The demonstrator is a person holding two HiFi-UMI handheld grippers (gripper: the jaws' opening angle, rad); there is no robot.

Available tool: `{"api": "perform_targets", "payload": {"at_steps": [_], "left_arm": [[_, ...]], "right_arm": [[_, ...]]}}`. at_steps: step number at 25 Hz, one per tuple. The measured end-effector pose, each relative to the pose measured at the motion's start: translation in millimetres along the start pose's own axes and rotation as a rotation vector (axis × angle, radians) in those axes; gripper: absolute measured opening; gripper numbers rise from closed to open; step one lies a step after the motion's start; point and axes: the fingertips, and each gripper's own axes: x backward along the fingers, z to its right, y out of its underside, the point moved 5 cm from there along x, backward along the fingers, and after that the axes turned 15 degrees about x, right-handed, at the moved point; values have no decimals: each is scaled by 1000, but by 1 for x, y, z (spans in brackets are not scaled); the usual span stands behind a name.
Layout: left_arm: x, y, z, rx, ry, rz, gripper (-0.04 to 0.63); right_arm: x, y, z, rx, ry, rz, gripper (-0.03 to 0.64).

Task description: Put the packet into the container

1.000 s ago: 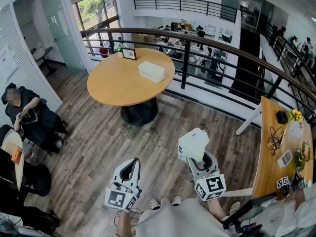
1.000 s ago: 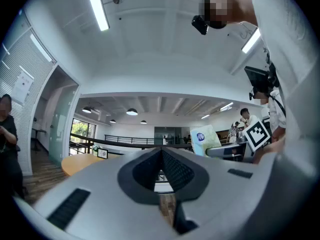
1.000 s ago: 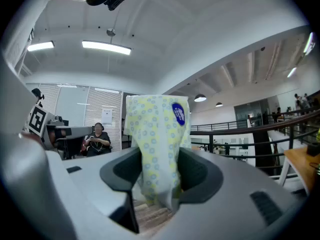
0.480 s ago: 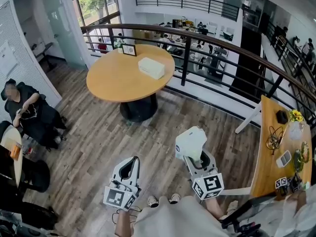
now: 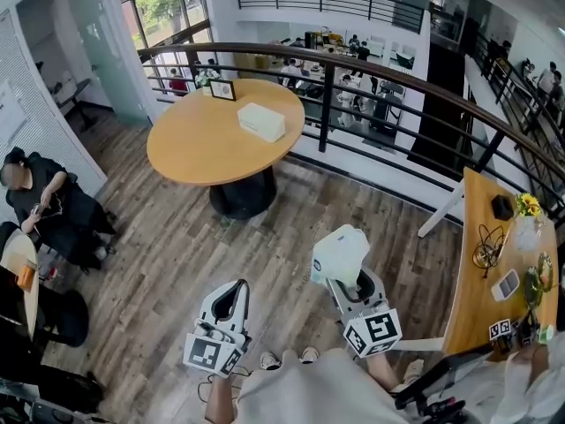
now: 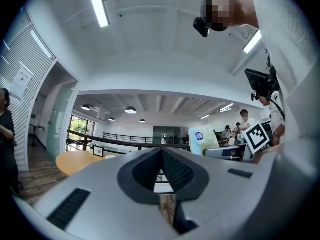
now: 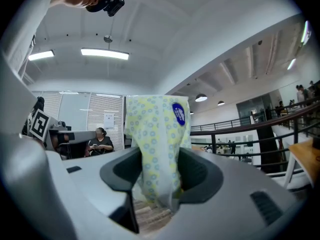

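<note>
Open wood floor [image 5: 177, 254] ahead of both grippers; table [image 5: 190, 153] carrying container [image 5: 261, 121] and railing [image 5: 397, 82] well beyond. Right gripper [image 5: 351, 281] clamps packet [image 5: 340, 254], long axis upright. Left gripper [image 5: 231, 294] jaws together, empty.

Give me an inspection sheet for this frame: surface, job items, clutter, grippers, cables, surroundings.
Surface: wood-plank floor underfoot; round table ahead, mostly bare.
Job's things: packet, pale dotted print with a blue sticker, standing up out of the right gripper; white box on the round table, probably the container, well ahead of both grippers.
Clutter: framed picture at the round table's far edge; side table at right carries flowers and small items.
Grippers: left gripper jaws together, empty; right gripper closed on the packet.
Cables: dark looped wire on the side table; nothing seen near the grippers.
Surroundings: railing behind the round table; seated person at left.
</note>
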Motion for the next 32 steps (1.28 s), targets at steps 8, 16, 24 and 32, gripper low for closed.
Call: {"api": "perform_targets", "payload": {"at_steps": [8,16,24,32], "left_arm": [[-17,9,19,-6,-30,5,5],[-23,13,17,4,-58,1,5],[-57,21,-9,26,-34,5,5],[-114,9,-68,48,4,6,5]], "right_arm": [[5,9,31,7,-17,-2,219],[-5,12,41,-4,-27,-7,219],[-37,13,47,22,-37,-2,221],[-114,5,64,65,-19,-19,219]]}}
